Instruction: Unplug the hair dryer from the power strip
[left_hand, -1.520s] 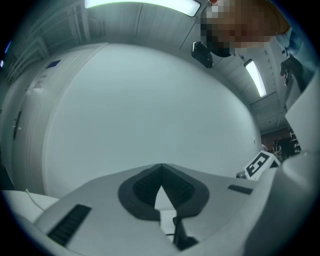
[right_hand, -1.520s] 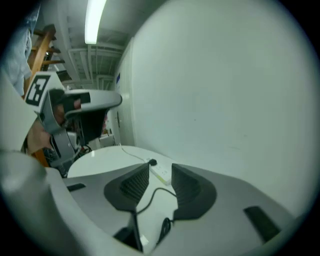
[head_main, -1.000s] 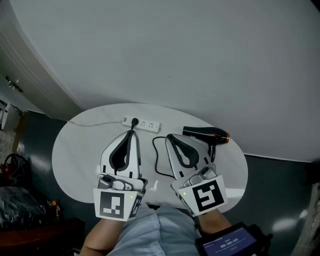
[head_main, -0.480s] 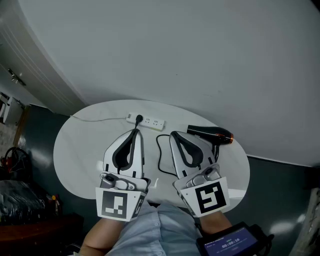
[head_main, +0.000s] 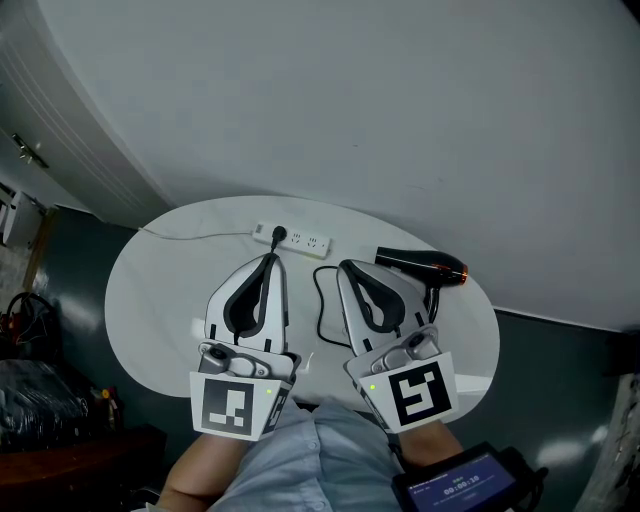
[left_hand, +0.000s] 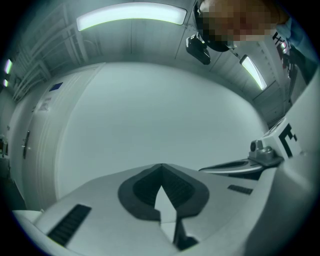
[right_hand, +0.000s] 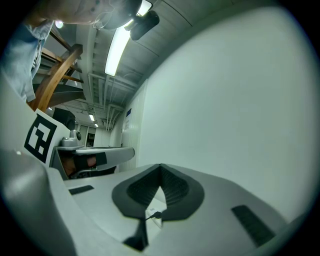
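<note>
A white power strip (head_main: 298, 241) lies at the far side of the oval white table (head_main: 160, 290), with a black plug (head_main: 278, 236) in its left end. The black hair dryer (head_main: 424, 268) with an orange rear lies on its side at the right, and its black cord (head_main: 322, 305) loops across the table between the two grippers. My left gripper (head_main: 270, 259) is shut and empty, its tips just short of the plug. My right gripper (head_main: 343, 266) is shut and empty too, to the left of the dryer. The fingertips meet in both gripper views (left_hand: 161, 165) (right_hand: 161, 166).
A thin white lead (head_main: 190, 237) runs from the power strip off the table's left edge. A plain white wall (head_main: 400, 110) rises right behind the table. Dark floor and clutter (head_main: 30, 350) lie to the left. A tablet screen (head_main: 465, 487) shows at the bottom right.
</note>
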